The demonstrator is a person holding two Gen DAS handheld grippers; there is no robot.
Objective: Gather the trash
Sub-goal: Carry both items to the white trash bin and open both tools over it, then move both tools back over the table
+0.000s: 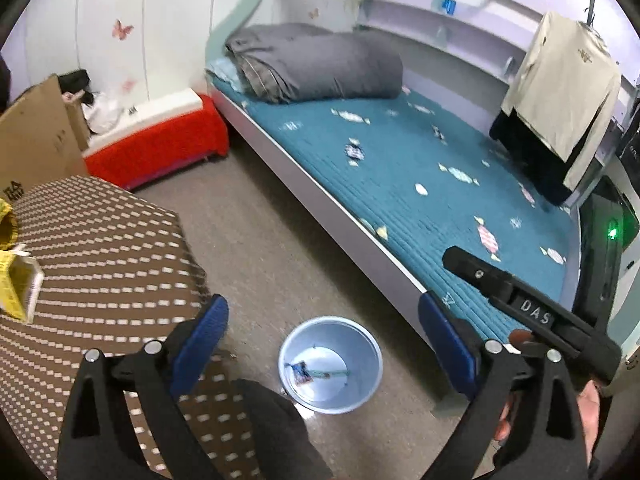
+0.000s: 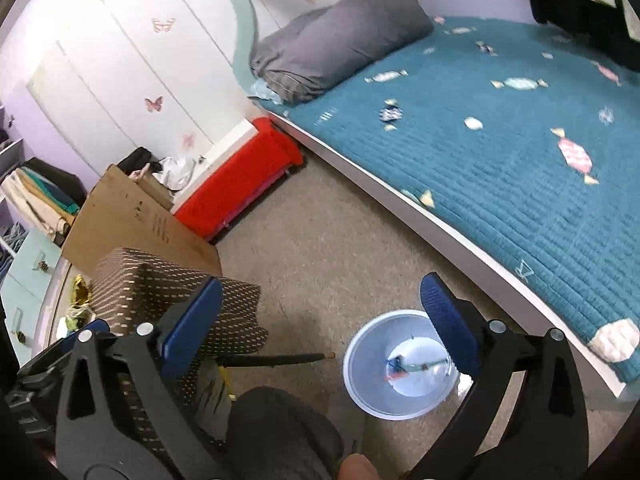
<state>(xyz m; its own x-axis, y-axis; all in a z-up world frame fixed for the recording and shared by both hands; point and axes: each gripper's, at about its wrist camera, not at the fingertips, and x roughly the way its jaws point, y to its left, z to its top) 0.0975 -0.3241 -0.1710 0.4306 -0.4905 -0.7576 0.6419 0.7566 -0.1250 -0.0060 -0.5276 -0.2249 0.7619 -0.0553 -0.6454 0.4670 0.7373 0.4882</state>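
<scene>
Bedroom, beige carpet floor (image 1: 280, 240), bed (image 1: 400, 168) in teal quilt along the wall. Left tongs (image 1: 322, 336) spread wide, nothing between the blue pads, hanging above the pale blue bin (image 1: 330, 364). Right tongs (image 2: 320, 316) equally wide apart and empty, one pad overlapping the bin's (image 2: 360, 360) rim in view. Down in the bin, a small wrapper (image 1: 301, 372) and a thin green stick (image 1: 332, 374). Just left, brown patterned surface (image 1: 100, 248) with yellow packaging (image 1: 18, 284) on it. Beyond, red-covered box (image 1: 160, 148) against the wall.
</scene>
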